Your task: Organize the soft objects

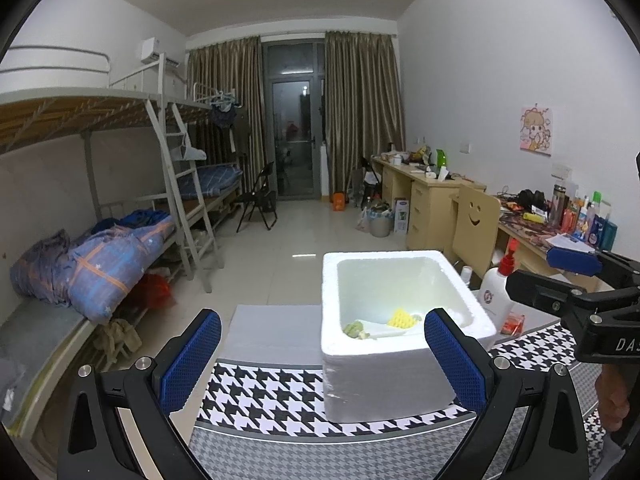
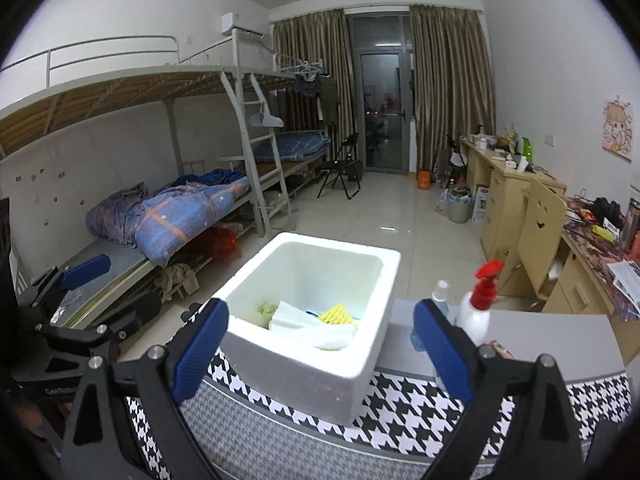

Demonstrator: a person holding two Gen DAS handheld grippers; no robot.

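A white foam box [image 1: 400,380] [image 2: 304,376] stands on the houndstooth-covered table [image 1: 272,396]. In it lie a yellow sponge [image 1: 401,318] [image 2: 338,314], a greenish soft item [image 1: 354,328] [image 2: 267,308] and a white cloth [image 2: 308,328]. My left gripper [image 1: 322,354] is open, a little short of the box's near wall, with nothing between its blue pads. My right gripper [image 2: 322,354] is also wide open and empty, just short of the box's near corner. Each gripper shows at the edge of the other's view: the right [image 1: 552,272] and the left [image 2: 116,292].
A white spray bottle with a red top [image 1: 496,292] [image 2: 478,308] and a small clear bottle [image 2: 440,294] stand right of the box. A wooden chair with a smiley cut-out [image 1: 476,220] and cluttered desks line the right wall. Bunk beds [image 2: 180,208] fill the left.
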